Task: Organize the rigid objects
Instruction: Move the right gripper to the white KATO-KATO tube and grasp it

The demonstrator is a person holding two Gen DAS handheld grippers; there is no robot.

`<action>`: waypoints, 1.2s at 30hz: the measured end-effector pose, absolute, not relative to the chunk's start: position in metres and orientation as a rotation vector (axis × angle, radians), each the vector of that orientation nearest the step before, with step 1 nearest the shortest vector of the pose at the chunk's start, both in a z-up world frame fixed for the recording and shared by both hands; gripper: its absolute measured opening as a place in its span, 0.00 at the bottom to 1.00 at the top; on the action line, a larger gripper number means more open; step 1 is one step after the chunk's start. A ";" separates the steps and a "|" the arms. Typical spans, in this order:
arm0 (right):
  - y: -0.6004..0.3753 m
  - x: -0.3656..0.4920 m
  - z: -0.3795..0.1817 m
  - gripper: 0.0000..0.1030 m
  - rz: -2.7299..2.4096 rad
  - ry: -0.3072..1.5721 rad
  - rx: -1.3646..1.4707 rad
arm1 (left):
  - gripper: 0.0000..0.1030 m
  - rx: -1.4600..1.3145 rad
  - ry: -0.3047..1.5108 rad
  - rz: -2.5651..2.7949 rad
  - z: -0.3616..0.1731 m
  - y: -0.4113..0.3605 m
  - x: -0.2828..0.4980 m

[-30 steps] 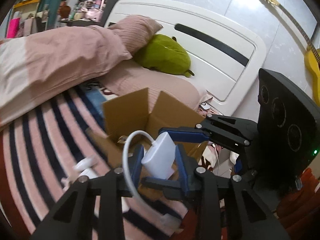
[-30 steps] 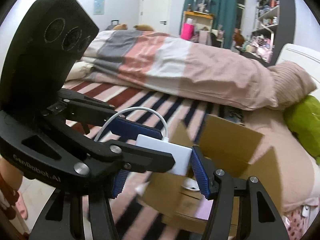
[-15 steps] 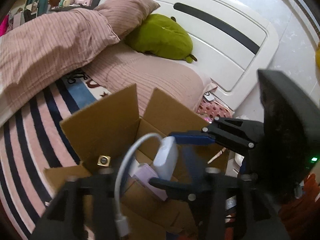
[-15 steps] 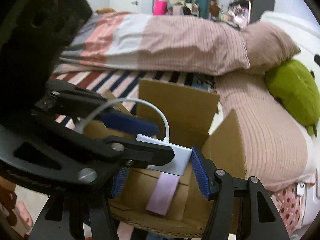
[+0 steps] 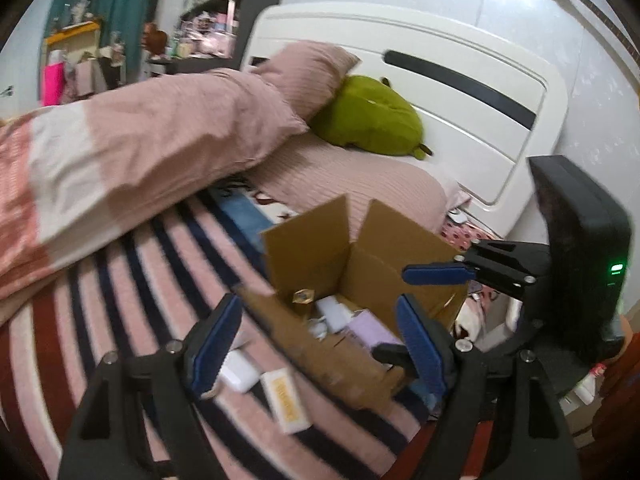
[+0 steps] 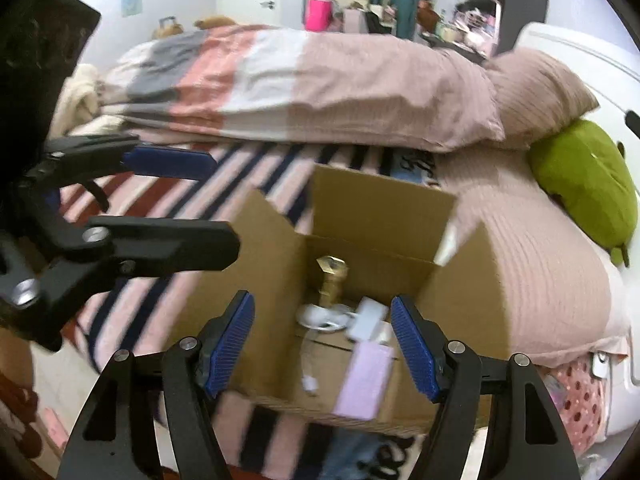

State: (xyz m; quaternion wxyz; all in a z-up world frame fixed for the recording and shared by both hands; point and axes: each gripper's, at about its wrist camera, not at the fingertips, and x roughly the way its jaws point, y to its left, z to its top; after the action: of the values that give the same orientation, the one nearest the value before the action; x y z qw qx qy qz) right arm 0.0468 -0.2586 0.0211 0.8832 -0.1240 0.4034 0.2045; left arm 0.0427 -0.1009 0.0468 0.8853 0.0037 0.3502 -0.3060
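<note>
Nearest to me, my left gripper (image 5: pixel 316 338) has its blue pads wide apart and holds nothing. My right gripper (image 6: pixel 322 338) is the same: fingers spread, empty, hanging just above the near edge of the cardboard box (image 6: pixel 384 204).

Just beside the left gripper, on the striped blanket (image 5: pixel 120 280), I see two small things that are not yet packed: a white block (image 5: pixel 240 372) and a small box with an orange label (image 5: pixel 286 398). They lie close together, outside the carton and near its front flap. I judge these as the remaining work, at least in what I can see.

Inside the carton several things already lie. There is a lilac box (image 6: pixel 366 378) at the front, a white charger (image 6: pixel 368 318) with its cable (image 6: pixel 322 320) in the middle, and a gold-coloured bottle (image 6: pixel 332 280) toward the back wall. So I think the task is well advanced, but not finished.

Farther away are the pink duvet (image 6: pixel 320 84), a pillow (image 5: pixel 304 76), and a green plush toy (image 5: pixel 372 120) against the white headboard (image 5: pixel 460 80). These are soft things, and I believe they do not belong to my task.
</note>
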 end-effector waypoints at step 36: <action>-0.137 0.070 -0.139 0.65 0.232 1.174 -0.350 | 0.74 -0.105 0.744 -0.373 -0.071 0.052 -0.014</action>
State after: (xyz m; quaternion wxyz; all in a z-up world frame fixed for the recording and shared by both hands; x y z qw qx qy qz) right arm 0.0696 -0.1372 -0.1389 0.8118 -0.1638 0.5498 0.1087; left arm -0.0135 0.0519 -0.0713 0.9133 -0.0512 0.3611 -0.1811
